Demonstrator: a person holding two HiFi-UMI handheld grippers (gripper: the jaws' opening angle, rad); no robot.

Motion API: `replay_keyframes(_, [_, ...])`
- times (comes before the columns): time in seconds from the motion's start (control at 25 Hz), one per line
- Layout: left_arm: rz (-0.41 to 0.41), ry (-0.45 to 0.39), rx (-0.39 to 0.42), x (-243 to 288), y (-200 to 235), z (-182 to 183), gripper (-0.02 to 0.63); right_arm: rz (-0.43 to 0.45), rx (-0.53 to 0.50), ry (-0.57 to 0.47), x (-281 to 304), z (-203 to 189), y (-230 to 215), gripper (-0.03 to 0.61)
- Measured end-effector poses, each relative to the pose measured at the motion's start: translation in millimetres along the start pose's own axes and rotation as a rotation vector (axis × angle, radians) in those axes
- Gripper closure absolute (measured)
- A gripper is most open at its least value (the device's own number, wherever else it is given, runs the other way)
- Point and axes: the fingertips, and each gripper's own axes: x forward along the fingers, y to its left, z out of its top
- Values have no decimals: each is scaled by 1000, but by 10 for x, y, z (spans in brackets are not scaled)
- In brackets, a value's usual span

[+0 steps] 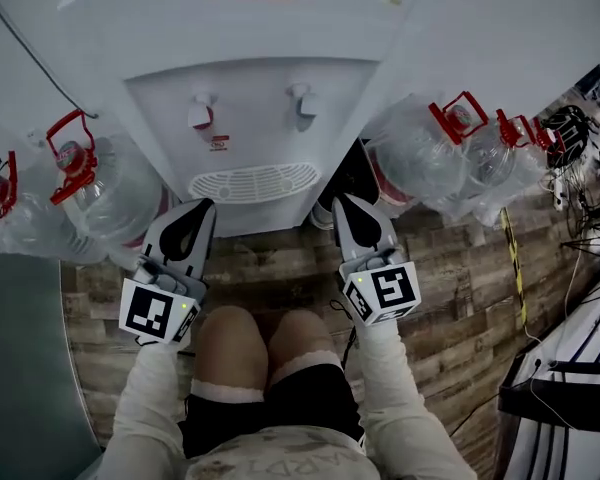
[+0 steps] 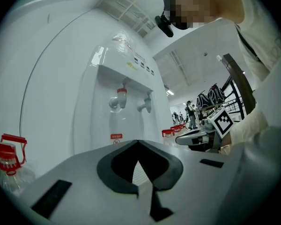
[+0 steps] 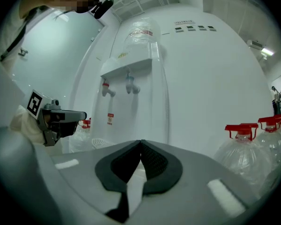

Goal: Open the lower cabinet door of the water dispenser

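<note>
The white water dispenser (image 1: 250,98) stands straight ahead, with a red tap (image 1: 201,114), a grey tap (image 1: 302,103) and a drip grille (image 1: 253,182). Its lower cabinet door is hidden under the grille's overhang in the head view and behind the jaws in both gripper views. My left gripper (image 1: 202,206) is shut and empty, tips just below the grille's left end. My right gripper (image 1: 342,200) is shut and empty beside the dispenser's lower right corner. In the left gripper view the left gripper (image 2: 137,141) points at the dispenser (image 2: 107,102). In the right gripper view the right gripper (image 3: 141,141) faces it too (image 3: 145,78).
Clear water jugs with red caps stand on both sides of the dispenser, at the left (image 1: 100,193) and the right (image 1: 430,153). The person's knees (image 1: 265,343) are low between the grippers over a wooden floor (image 1: 460,298). Cables and dark gear (image 1: 590,218) lie at the far right.
</note>
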Motion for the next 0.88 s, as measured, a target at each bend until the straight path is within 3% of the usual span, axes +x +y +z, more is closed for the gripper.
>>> replay_keyframes(0.32, [-4,-21,38,-109,-121,-414,612,22,32,45,12,-752,-19,554])
replay_keyframes(0.6, [21,-10,42,-215,-90,-480,612,62,96,114,269,-1205,-108,430])
replay_keyframes(0.72, [29,-4,46,-248,-88,-505,612,56,107,149,388,-1333,-180,324])
replay_keyframes(0.88, [31,1,49,-259,-103,-534,612,82,107,199,550,-1491,-217,278])
